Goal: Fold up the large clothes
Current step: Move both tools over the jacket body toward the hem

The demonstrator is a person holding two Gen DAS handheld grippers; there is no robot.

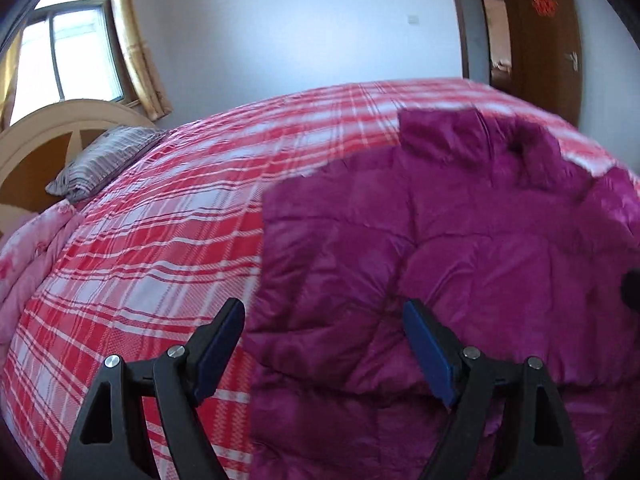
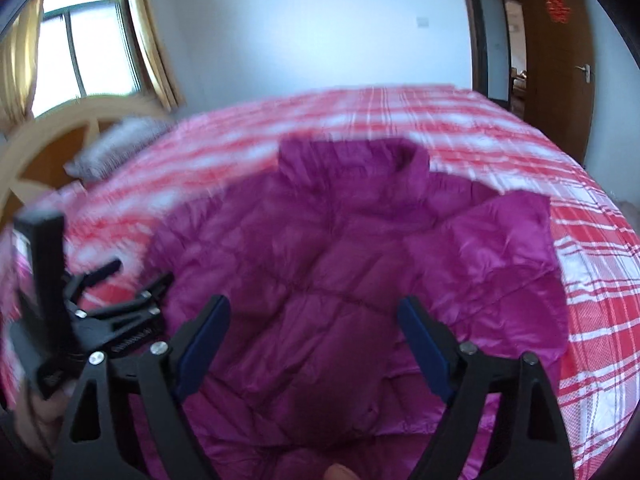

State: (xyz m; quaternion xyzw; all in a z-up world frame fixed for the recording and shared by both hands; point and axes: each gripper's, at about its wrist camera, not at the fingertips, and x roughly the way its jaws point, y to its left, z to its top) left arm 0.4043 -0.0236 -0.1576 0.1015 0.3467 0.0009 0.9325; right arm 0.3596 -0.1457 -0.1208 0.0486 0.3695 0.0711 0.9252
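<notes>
Magenta puffer jacket spread flat for folding, left gripper and right gripper gaping empty just above it.

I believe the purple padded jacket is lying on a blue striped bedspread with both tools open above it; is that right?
Not quite: the bedspread is a red and white plaid, not blue striped, as the left wrist view shows clearly. The rest holds: the purple padded jacket lies on it, with the left tool and right tool open above it.

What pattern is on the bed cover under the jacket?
Red-and-white plaid bed cover, clearest in the left wrist view.
</notes>
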